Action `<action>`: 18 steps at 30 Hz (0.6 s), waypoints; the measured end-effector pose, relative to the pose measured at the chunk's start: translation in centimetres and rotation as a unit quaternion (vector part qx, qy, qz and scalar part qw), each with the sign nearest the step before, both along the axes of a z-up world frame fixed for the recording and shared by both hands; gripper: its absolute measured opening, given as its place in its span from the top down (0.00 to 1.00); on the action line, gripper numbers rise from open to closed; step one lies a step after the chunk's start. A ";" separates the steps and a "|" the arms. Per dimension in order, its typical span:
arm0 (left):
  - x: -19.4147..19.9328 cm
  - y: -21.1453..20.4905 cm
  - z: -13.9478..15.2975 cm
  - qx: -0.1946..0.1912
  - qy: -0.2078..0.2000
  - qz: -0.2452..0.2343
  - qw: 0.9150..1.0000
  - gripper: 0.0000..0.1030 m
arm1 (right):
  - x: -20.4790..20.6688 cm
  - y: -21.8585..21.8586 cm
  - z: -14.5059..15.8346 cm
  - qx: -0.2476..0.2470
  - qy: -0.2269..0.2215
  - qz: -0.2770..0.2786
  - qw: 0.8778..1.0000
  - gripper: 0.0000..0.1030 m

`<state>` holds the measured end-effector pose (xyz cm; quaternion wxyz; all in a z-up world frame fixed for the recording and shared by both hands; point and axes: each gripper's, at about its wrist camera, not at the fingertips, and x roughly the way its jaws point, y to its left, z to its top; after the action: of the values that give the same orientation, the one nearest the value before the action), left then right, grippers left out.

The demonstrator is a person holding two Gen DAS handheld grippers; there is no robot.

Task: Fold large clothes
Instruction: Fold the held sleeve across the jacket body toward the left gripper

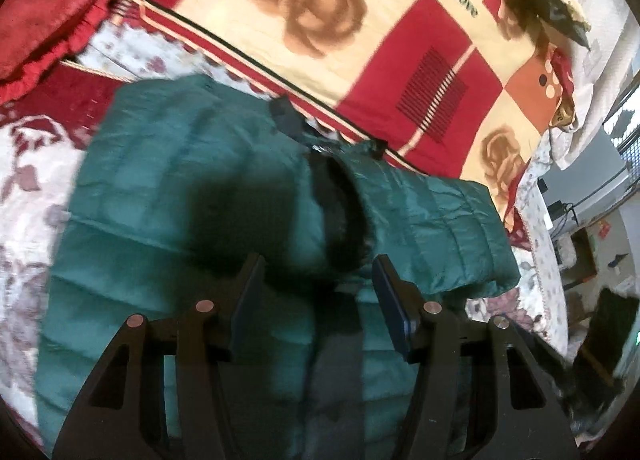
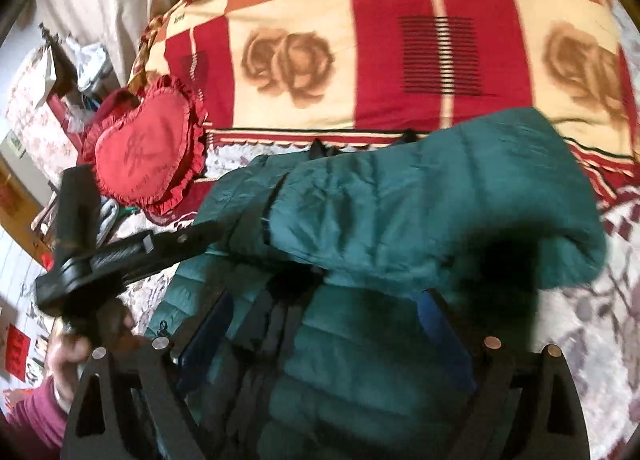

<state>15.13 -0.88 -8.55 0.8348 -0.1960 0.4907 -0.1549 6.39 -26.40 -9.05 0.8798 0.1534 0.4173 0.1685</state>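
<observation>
Lying across the bed (image 1: pixel 24 195) is the green puffer jacket (image 1: pixel 168 195), its quilted body spread over the floral sheet, with the red-and-cream checked blanket (image 1: pixel 400 19) beyond it toward 12 o'clock. A sleeve (image 1: pixel 432 219) with a dark furry cuff (image 1: pixel 340 211) is folded over the body and runs out toward 3 o'clock in the left wrist view.

The left tongs (image 1: pixel 320 284) stand apart just above the cuff, with nothing between the pads. The right tongs (image 2: pixel 324 320) are likewise spread wide over the jacket's lower body, empty. In the right wrist view the left gripper's black frame comes in from 9 o'clock, near a red heart-shaped cushion (image 2: pixel 148 155) on the bed at 10 o'clock.

By my judgement this garment is light but bulky: the padding is soft and springy, so a fold will likely puff back up unless pressed flat. The shell looks smooth and shiny, probably slippery between flat pads. Thin, firm spots should hold better: the cuff edge, the hem, or a stitched seam between quilt channels. Pinching the puffed middle of a panel risks the fabric sliding out.
</observation>
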 end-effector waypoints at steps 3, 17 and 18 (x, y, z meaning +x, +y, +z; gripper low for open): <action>1.1 -2.0 -0.2 0.005 0.008 -0.002 1.000 0.45 | -1.4 -2.1 0.4 0.008 -0.001 -0.017 1.000 0.11; 3.0 -7.0 -2.8 0.065 0.016 -0.020 0.998 0.46 | -3.0 -4.9 0.8 0.027 -0.003 -0.046 0.999 0.11; 3.0 -7.1 -2.7 0.067 0.010 -0.028 0.997 0.59 | -3.1 -5.0 0.7 0.028 -0.001 -0.050 0.998 0.11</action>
<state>18.12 -8.03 -11.22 0.8363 -0.1271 0.5139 -0.1429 3.33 -31.42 -8.31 0.8829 0.1989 0.4031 0.1362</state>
